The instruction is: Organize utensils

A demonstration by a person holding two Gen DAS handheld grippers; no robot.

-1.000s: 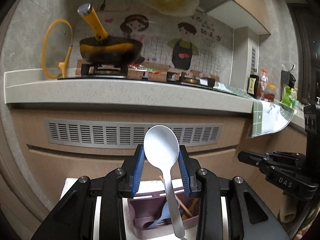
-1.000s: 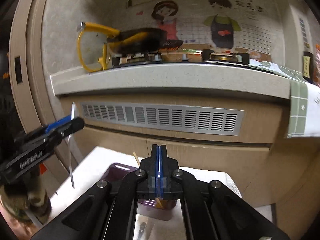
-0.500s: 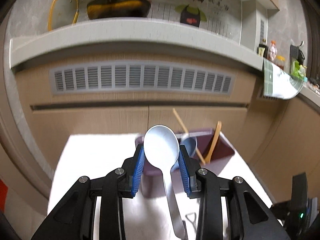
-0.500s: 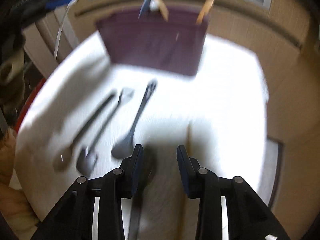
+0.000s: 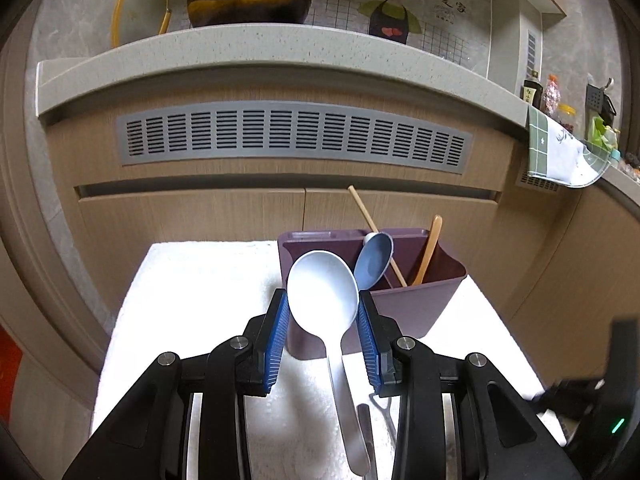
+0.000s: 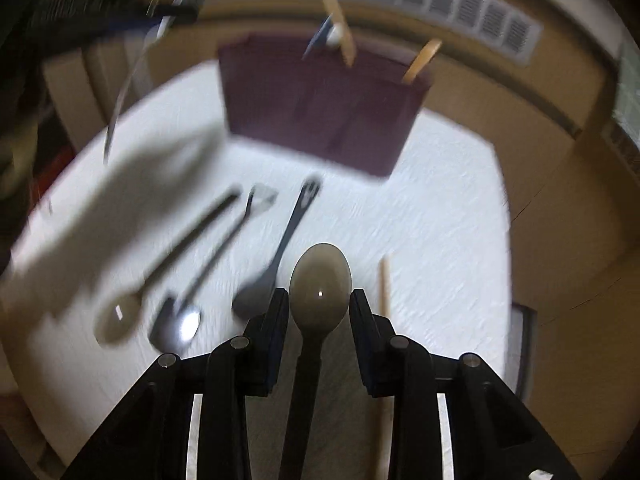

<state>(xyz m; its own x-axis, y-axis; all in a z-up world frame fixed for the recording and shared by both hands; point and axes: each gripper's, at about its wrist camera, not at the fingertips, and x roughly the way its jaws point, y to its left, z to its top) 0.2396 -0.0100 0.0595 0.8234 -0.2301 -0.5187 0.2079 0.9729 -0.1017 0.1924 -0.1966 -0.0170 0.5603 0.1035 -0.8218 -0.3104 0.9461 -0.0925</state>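
right wrist view motion-blurred; grey spoon (image 6: 320, 292) handle behind gripper body
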